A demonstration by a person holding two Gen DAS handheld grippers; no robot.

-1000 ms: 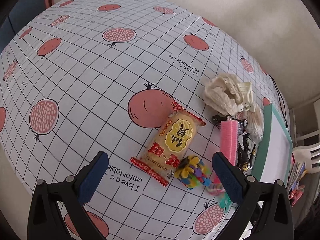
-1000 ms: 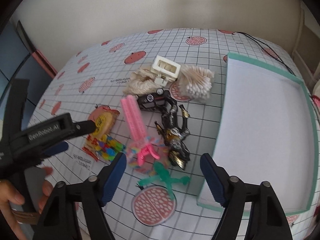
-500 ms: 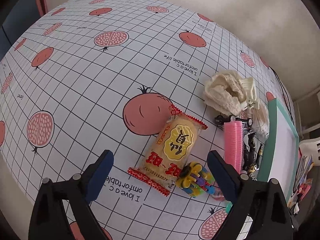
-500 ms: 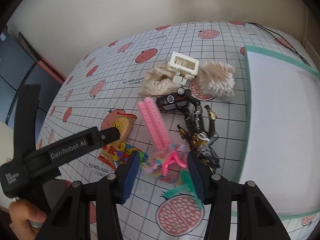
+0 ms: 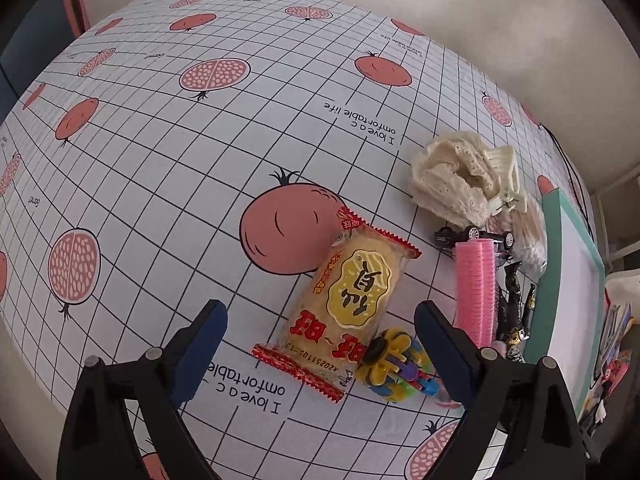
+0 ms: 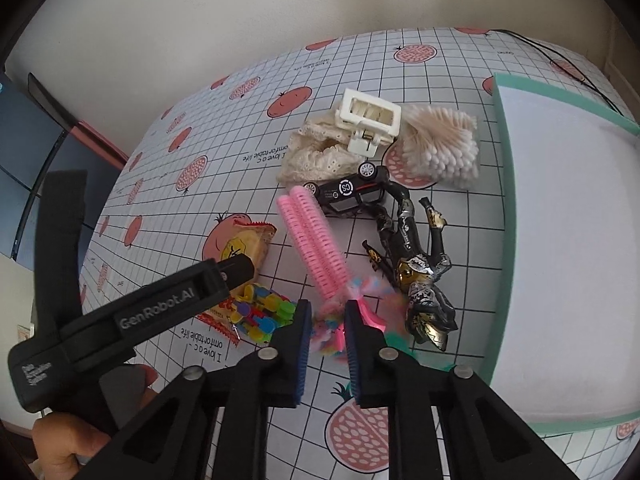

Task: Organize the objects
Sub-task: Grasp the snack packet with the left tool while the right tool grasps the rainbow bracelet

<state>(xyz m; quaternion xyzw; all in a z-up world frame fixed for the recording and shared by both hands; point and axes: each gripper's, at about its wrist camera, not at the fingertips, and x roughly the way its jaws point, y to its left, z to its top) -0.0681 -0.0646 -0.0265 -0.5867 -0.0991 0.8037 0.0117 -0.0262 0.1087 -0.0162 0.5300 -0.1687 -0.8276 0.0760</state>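
- The right hand-held gripper (image 6: 325, 330) is closing; a pink plastic hair clip with pastel pompom trim (image 6: 340, 320) sits between its blue pads, and whether the pads have firm contact yet cannot be confirmed.
- The left hand-held gripper (image 5: 320, 344) hangs wide open and holds nothing, poised above a yellow-and-red rice cracker packet (image 5: 348, 308) and a multicoloured plastic linking toy (image 5: 394, 368).
- Step in hand, as judged: picking up the clip. The next move probably calls for completing the squeeze, lifting clear of the adjoining pink ribbed hair roller (image 6: 316, 248) and black-and-gold action figure (image 6: 420, 280), then carrying it to the empty white tray with a teal rim (image 6: 505, 184) just beside the clutter.
- The counter (image 5: 180, 152) carries a white grid cloth printed with pomegranates; a plain cream wall (image 6: 280, 8) stands behind it.
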